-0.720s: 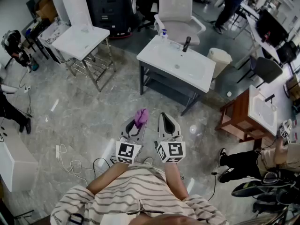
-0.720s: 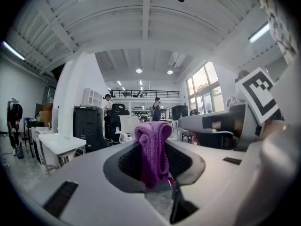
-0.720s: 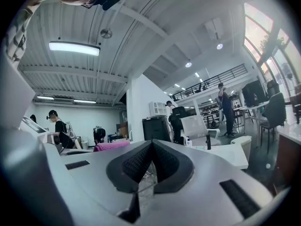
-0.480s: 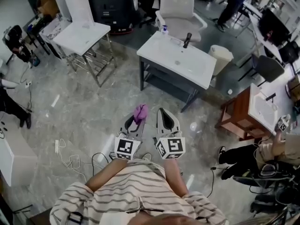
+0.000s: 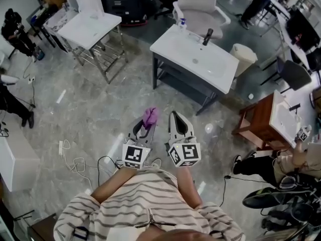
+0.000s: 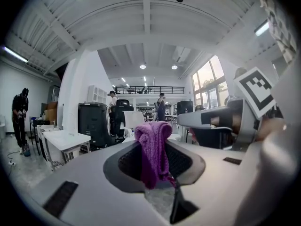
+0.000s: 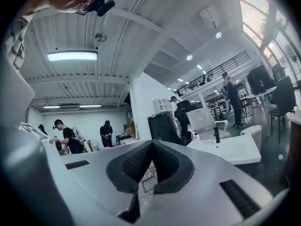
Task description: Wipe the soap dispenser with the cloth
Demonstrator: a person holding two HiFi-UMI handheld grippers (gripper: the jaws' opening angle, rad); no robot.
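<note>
Purple cloth [image 6: 154, 147] hangs pinched in the left claw [image 5: 146, 126], bunched above the dark pads and draping down between them. A person in a striped top [image 5: 145, 205] stands on a grey marbled floor [image 5: 90, 114] and holds both claws out side by side. The right claw [image 7: 152, 149] is pressed together with nothing in it, its pads meeting at the tips.

The soap dispenser [image 5: 183, 22], a small bottle with a blue top, stands well ahead of both claws. It sits at the far corner of a white sink desk [image 5: 168, 46], near a black tap [image 5: 207, 35] and just in front of a white office chair [image 5: 198, 4]. A second white desk [image 5: 93, 31] stands to the left on a metal frame. Other people work around the edges of the open workshop, and a white power strip [image 5: 61, 147] lies on the floor at the person's left.
</note>
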